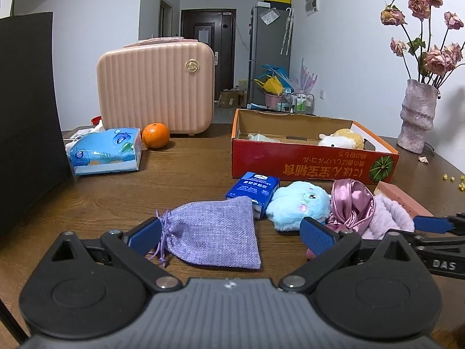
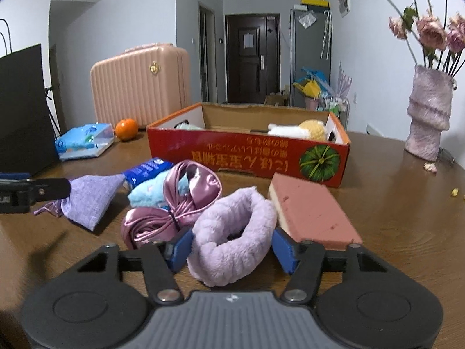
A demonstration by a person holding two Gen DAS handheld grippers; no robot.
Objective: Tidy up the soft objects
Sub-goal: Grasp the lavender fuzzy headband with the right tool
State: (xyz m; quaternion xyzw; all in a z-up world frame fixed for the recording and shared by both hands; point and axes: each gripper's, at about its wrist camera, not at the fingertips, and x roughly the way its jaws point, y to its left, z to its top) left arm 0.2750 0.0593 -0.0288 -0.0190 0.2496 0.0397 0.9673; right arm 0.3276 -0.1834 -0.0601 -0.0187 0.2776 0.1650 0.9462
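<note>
My left gripper is open, its blue pads either side of a purple drawstring pouch lying on the table. My right gripper is open around a fluffy lilac headband, pads beside it, not squeezing. A light blue plush, a pink satin bonnet, a blue handkerchief pack and a pink sponge block lie between them. Behind stands a red cardboard box holding a white and yellow plush and a pale soft item.
A pink hard case, an orange and a blue tissue pack sit at the back left. A black bag stands at the left. A vase of dried roses stands at the right.
</note>
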